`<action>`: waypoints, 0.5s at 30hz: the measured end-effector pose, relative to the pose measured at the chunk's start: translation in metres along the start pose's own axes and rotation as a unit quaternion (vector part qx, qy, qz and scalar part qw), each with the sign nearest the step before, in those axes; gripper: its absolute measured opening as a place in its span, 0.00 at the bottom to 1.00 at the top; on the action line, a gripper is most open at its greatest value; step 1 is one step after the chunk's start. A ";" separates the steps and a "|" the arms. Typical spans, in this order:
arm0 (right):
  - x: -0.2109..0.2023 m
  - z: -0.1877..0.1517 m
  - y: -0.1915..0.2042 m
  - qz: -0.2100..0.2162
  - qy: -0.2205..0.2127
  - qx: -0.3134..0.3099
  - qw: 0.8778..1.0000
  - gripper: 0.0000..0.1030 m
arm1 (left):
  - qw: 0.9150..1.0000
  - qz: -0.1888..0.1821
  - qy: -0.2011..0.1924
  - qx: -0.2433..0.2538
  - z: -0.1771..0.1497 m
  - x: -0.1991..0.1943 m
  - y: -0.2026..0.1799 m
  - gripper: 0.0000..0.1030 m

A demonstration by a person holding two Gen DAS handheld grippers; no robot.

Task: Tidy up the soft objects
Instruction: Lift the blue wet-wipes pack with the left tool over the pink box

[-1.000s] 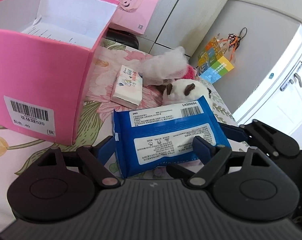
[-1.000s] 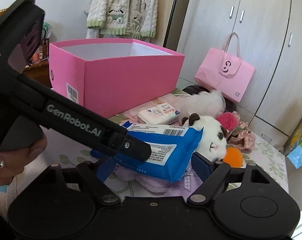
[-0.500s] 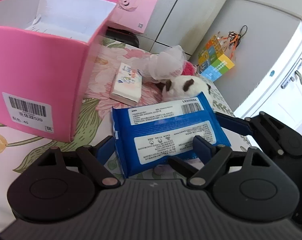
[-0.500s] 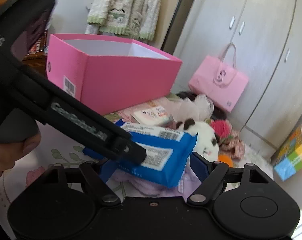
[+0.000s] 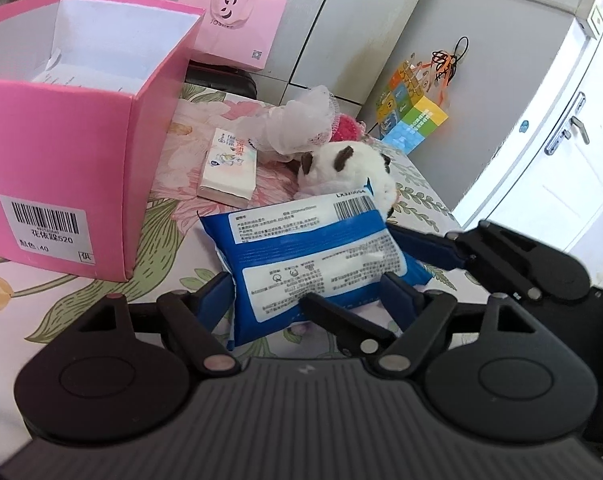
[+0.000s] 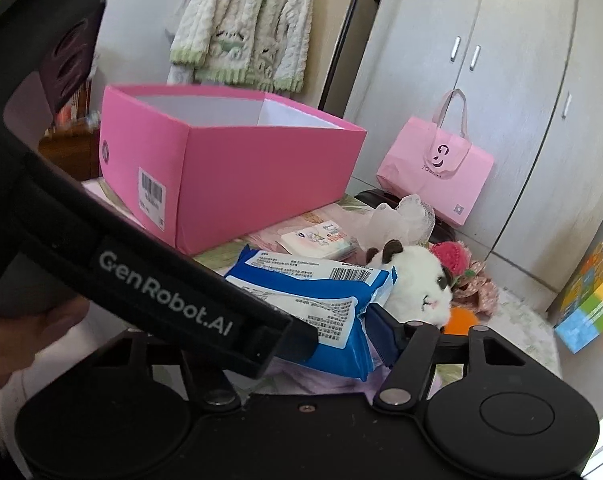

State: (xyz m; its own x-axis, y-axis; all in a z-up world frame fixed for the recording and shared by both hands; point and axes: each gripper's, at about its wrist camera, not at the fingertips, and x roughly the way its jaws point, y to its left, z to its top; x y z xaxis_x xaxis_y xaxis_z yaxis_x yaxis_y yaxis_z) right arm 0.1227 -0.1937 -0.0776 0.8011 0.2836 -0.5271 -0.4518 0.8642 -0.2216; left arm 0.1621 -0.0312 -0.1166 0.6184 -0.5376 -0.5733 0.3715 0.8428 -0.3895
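A blue wet-wipes pack [image 5: 313, 260] is held between both grippers above the floral cloth. My left gripper [image 5: 313, 296] is shut on its near end. My right gripper [image 6: 325, 344] is shut on the same pack [image 6: 321, 300] from the right side; its left finger is hidden behind the left gripper's arm. The right gripper's blue finger [image 5: 425, 248] shows in the left wrist view. An open pink box [image 5: 73, 128] stands at left, and also shows in the right wrist view [image 6: 237, 184]. A panda plush [image 5: 349, 168], a tissue pack [image 5: 229, 168] and a white mesh puff [image 5: 297, 124] lie beyond.
A pink paper bag [image 5: 233, 20] leans against the grey wardrobe behind. A colourful cube box [image 5: 413, 116] stands at right. A red knitted item [image 6: 449, 256], an orange ball [image 6: 461, 320] and lilac cloth [image 6: 325, 380] lie near the plush. A knitted cardigan [image 6: 241, 28] hangs on the wall.
The pack has been lifted and tilted slightly, and both grippers have shifted a little with it. The right gripper's jaws have closed in on the pack's far end.
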 end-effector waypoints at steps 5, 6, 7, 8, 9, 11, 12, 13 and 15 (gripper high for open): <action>0.003 -0.010 0.006 -0.005 -0.006 -0.005 1.000 0.78 | 1.000 0.002 0.007 0.008 0.001 0.001 -0.003 0.77; 0.003 -0.010 0.005 -0.004 -0.007 0.000 1.000 0.77 | 1.000 0.005 0.008 0.010 0.000 0.002 -0.004 0.77; 0.003 -0.009 0.004 -0.002 -0.007 0.007 1.000 0.75 | 1.000 0.006 0.010 0.012 0.000 0.002 -0.004 0.77; 0.002 -0.008 0.002 0.000 -0.008 0.011 1.000 0.74 | 1.000 0.007 0.010 0.014 0.000 0.002 -0.005 0.77; 0.002 -0.007 0.001 0.001 -0.007 0.013 1.000 0.73 | 1.000 0.007 0.010 0.015 0.000 0.001 -0.006 0.77; 0.002 -0.006 0.000 0.000 -0.007 0.018 1.000 0.72 | 1.000 0.010 0.006 0.019 0.001 -0.002 -0.009 0.77; 0.002 -0.006 0.000 -0.002 -0.008 0.019 1.000 0.70 | 1.000 0.012 0.005 0.023 0.001 -0.004 -0.011 0.77; 0.001 -0.005 0.000 -0.004 -0.009 0.019 1.000 0.67 | 0.999 0.016 0.003 0.027 0.001 -0.006 -0.013 0.77; -0.004 -0.004 0.000 -0.007 -0.011 0.017 1.000 0.64 | 0.999 0.024 -0.003 0.036 0.001 -0.012 -0.018 0.76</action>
State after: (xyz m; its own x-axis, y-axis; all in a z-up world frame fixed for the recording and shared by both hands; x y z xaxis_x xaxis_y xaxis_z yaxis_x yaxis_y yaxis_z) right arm 0.1179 -0.1965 -0.0792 0.8157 0.2800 -0.5062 -0.4273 0.8816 -0.2008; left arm 0.1489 -0.0394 -0.1017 0.6406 -0.4970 -0.5854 0.3905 0.8672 -0.3089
